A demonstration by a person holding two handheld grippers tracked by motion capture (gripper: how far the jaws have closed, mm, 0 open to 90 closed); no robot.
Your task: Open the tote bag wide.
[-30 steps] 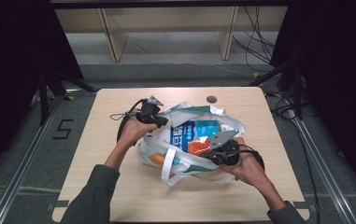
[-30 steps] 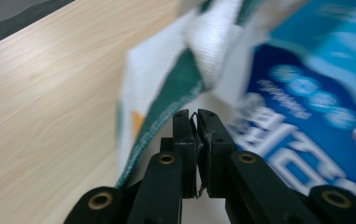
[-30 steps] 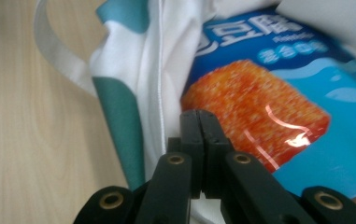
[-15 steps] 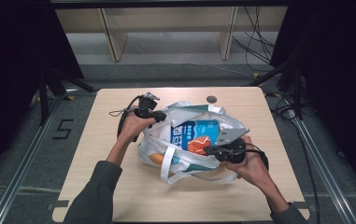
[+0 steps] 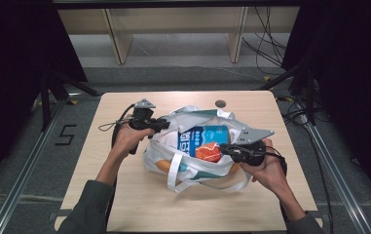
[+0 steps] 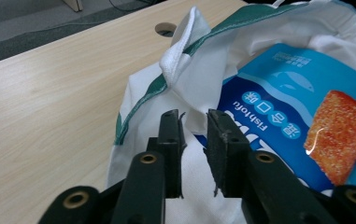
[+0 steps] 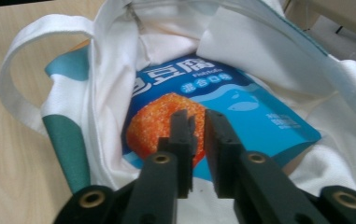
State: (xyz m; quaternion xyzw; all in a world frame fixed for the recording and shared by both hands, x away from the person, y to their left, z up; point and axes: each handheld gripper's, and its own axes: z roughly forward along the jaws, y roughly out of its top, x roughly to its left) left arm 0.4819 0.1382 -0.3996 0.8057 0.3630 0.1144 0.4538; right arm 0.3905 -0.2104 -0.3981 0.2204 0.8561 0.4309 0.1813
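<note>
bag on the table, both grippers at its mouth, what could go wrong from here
1. Both grippers' jaws have just been opening. The left gripper has nothing visibly pinched, so the bag rim may sag and close its mouth.
2. The right gripper points at the blue packet; pushing in could crumple or puncture it.
3. The handle loops loose beside the right gripper and could snag on it.

High view overhead facing forward-down, both gripper views close along their jaws, all sharing the white-and-green cloth bag (image 5: 193, 146) (image 6: 185, 84) (image 7: 166, 42) ahead.
</note>
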